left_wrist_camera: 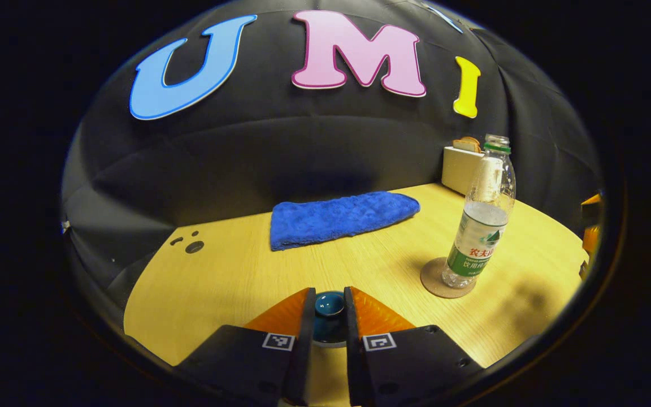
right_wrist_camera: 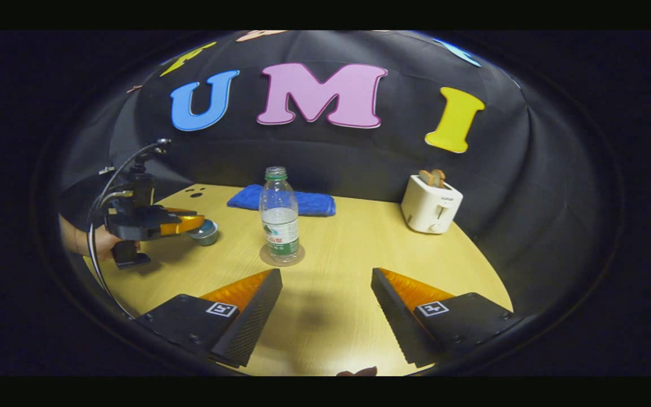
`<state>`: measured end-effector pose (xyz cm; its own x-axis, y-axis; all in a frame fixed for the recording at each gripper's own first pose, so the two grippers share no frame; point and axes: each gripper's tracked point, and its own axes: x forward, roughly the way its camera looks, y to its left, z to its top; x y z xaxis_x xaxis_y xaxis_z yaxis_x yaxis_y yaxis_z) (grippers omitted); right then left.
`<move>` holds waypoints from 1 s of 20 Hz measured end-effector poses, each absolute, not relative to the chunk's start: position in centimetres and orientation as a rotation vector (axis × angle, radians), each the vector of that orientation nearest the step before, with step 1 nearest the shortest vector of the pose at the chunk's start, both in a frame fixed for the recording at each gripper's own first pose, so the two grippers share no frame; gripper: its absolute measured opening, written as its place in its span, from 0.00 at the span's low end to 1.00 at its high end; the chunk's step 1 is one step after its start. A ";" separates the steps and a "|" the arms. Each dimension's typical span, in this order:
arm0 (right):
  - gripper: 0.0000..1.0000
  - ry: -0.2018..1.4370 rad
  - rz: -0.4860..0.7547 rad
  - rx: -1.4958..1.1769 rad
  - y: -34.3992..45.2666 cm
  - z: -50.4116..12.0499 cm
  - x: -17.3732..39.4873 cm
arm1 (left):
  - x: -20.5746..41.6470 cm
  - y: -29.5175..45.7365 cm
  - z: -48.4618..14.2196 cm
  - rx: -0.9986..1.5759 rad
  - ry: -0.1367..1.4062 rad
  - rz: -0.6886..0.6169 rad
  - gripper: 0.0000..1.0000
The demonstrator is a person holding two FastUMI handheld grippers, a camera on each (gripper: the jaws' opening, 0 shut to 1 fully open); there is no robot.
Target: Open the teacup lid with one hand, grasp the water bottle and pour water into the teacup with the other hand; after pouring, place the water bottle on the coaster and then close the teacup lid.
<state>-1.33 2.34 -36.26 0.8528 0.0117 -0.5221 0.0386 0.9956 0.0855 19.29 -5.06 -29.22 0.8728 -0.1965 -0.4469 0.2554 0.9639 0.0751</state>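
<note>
- A pale wooden tabletop (right_wrist_camera: 337, 316) stands in a booth walled with black cloth.
- In the left gripper view, the left hand-held gripper (left_wrist_camera: 329, 308) has its two fingers drawn close on either side of the round dark teal knob of the teacup lid (left_wrist_camera: 329, 304); they appear to touch it, so the lid is clamped between them.
- In the right gripper view, that same gripper (right_wrist_camera: 190, 224) is held by a hand (right_wrist_camera: 96, 244) at the far left, its tips over the small teal teacup (right_wrist_camera: 205, 232) on the tabletop.
- The clear plastic water bottle (right_wrist_camera: 280, 223) with a green label stands upright on the round brown coaster (right_wrist_camera: 282, 257), near the middle of the tabletop and to the right of the teacup; it is partly filled and has no cap.
- The right hand-held gripper (right_wrist_camera: 325, 282) hovers over the near part of the tabletop with its fingers wide apart, holding nothing, well short of the bottle.
- A folded blue cloth (right_wrist_camera: 286, 200) lies at the back, behind the bottle.
- A white toaster (right_wrist_camera: 430, 211) with slices of toast in it stands at the back right.
- Small round holes (left_wrist_camera: 190, 243) show in the tabletop's back left corner.
</note>
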 end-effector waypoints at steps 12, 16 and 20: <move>0.99 0.540 -0.072 0.120 0.6 -35.6 -1.9 | 19.1 -5.5 -29.6 0.123 0.468 -0.257 0.50; 0.99 0.528 -0.063 0.126 1.0 -35.2 -1.8 | 18.1 -4.9 -27.3 0.100 0.421 -0.245 0.64; 0.99 0.516 -0.049 0.115 1.3 -34.5 -1.8 | 15.1 -4.5 -22.6 0.035 0.338 -0.211 0.72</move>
<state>-1.82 1.28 -34.55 0.8688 -0.0176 -0.4948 0.0757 0.9923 0.0976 15.07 -4.51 -22.65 0.9217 -0.1992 -0.3328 0.2107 0.9775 -0.0014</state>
